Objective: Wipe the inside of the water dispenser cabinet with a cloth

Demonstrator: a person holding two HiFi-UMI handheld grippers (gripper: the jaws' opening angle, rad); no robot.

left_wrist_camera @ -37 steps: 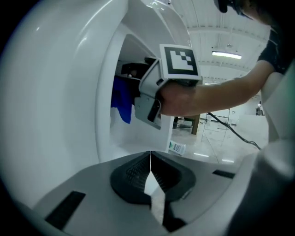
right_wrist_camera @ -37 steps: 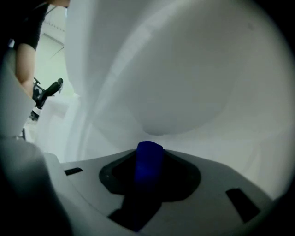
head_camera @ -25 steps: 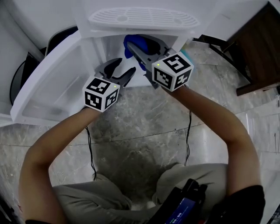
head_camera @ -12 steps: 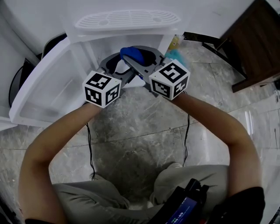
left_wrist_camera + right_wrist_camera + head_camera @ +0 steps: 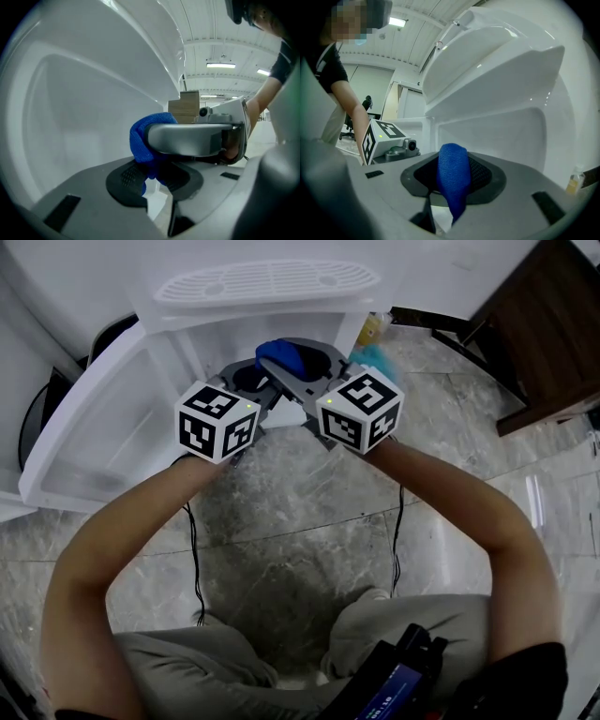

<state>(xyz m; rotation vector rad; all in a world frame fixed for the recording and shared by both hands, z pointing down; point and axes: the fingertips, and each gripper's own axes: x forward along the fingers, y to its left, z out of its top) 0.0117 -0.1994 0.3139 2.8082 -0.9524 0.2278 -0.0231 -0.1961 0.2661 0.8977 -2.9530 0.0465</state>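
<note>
With my right tongs [image 5: 457, 182] gripping the blue woven cloth [image 5: 281, 354] and my left tongs [image 5: 155, 177] just closing narrow onto it too, wiping the white plastic dispenser cabinet [image 5: 501, 133] seems unstarted.

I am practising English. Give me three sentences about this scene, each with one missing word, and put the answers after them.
1. The cloth clamped in the right gripper is ____ in colour.
2. The door of the water dispenser cabinet stands ____.
3. In the head view, this door lies on the ____ side of the picture.
Missing words: blue; open; left.
</note>
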